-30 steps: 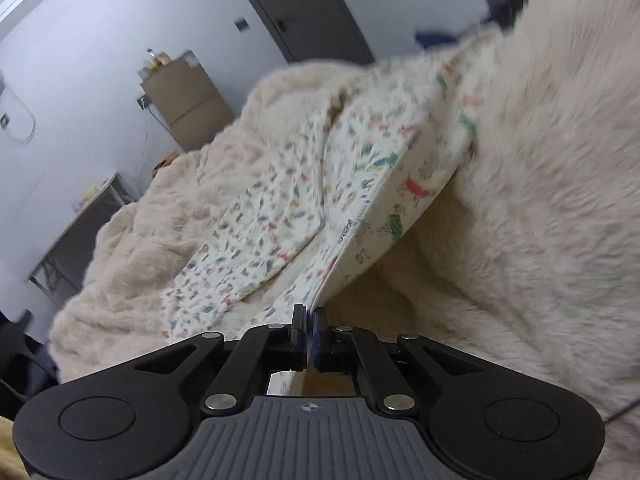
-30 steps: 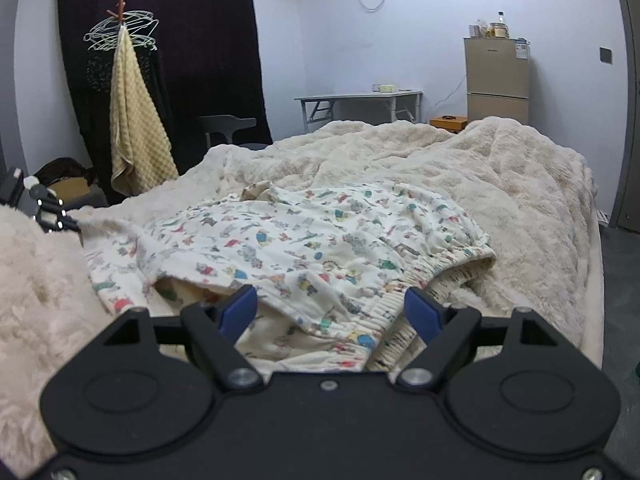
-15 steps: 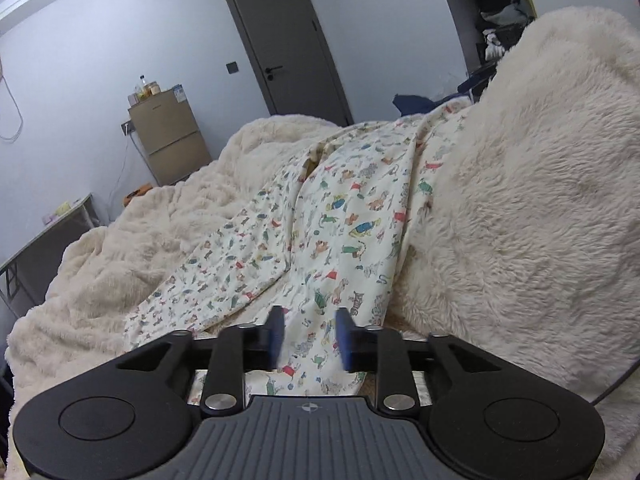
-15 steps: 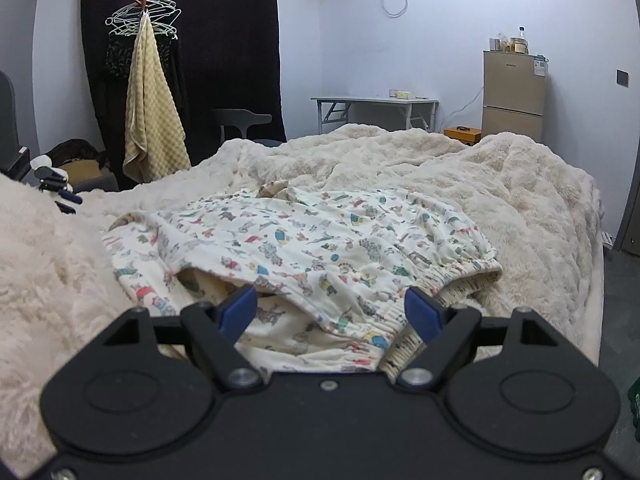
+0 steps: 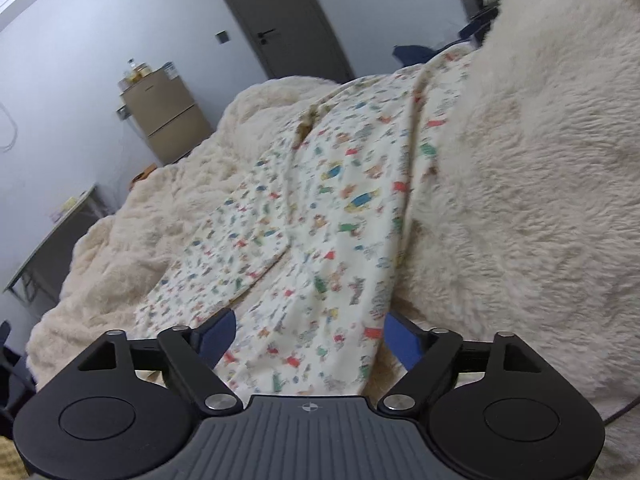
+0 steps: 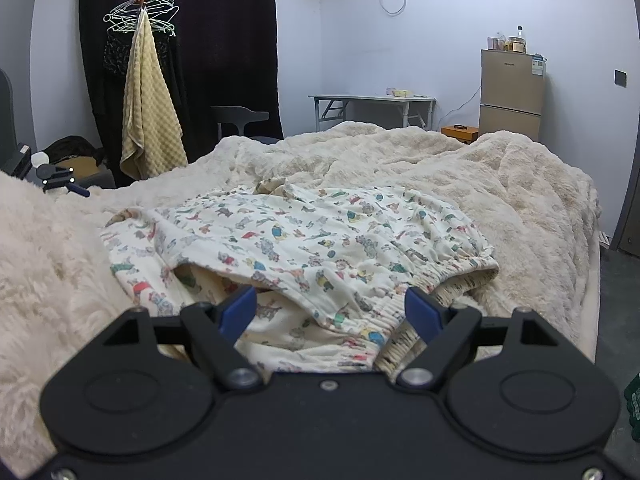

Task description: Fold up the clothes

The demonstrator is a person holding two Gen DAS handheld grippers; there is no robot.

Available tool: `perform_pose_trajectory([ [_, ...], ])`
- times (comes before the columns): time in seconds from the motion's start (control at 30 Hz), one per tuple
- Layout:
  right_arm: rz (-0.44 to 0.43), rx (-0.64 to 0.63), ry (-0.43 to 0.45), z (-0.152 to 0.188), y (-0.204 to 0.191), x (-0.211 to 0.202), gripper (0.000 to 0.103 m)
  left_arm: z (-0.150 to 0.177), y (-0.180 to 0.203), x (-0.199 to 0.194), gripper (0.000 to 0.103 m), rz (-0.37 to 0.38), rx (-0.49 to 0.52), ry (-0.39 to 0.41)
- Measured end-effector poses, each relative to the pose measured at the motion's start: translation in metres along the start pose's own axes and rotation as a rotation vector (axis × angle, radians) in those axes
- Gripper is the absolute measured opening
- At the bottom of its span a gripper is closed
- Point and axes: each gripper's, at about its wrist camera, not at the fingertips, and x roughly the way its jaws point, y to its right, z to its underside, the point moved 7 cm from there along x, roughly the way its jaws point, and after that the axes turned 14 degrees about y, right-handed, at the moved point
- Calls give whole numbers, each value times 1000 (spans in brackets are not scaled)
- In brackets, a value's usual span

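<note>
The left gripper [image 5: 308, 334] has its blue-padded fingers spread wide apart, holding nothing; directly ahead of it and running between the two fingers lies the cream cotton garment printed with small coloured animals [image 5: 320, 220], stretched away from the tongs in long folds, one layer overlapping another toward the left finger's side. The garment rests on a fluffy cream plush blanket [image 5: 520, 180], which rises in a high mound just beyond the right finger of that gripper and slopes down beyond the left finger. The right gripper [image 6: 332, 312] is likewise open, fingers well apart and clamped on nothing; the same printed garment [image 6: 304, 244] lies straight in front of it, its gathered elastic waistband nearest the tongs and curling up beside the right finger, with an upper layer lifted slightly ahead of the left finger so that a dark pocket shows beneath. The plush blanket [image 6: 500, 184] spreads around the garment on every side. Far ahead of the right gripper stand a grey folding table [image 6: 372, 100] and a tan two-door fridge [image 6: 512, 92]; far off beyond its left finger hangs a yellow waffle towel [image 6: 150, 112].
</note>
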Motion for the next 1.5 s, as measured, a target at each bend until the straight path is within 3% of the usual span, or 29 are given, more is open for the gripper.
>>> perform_pose_trajectory([
  [0.37, 1, -7, 5, -2, -2, 1, 80, 0, 18, 13, 79, 35, 56, -51],
  [0.53, -28, -45, 14, -6, -14, -3, 80, -14, 39, 23, 79, 101, 106, -25],
  [0.63, -63, -60, 24, -10, -23, -5, 79, -21, 46, 29, 72, 106, 142, -12],
  [0.67, -72, -60, 27, -11, -26, -6, 77, -26, 47, 32, 66, 105, 158, 9],
  [0.77, -133, -42, 41, -21, -39, -9, 68, -36, 47, 36, 63, 100, 160, 63],
  [0.83, -163, -64, 27, -29, -49, -5, 54, -40, 47, 38, 63, 95, 160, 78],
  [0.9, -187, -125, 2, -42, -65, 4, 41, -42, 47, 40, 63, 90, 160, 81],
  [1.1, -383, -282, -120, -77, -133, 59, 38, -38, 49, 41, 63, 105, 163, 76],
  [1.23, -474, -351, -240, -72, -172, 99, 36, -30, 43, 38, 63, 97, 152, 49],
  [1.5, -504, -475, -411, -48, -218, 140, 29, 0, 3, 25, 64, -54, 55, -77],
])
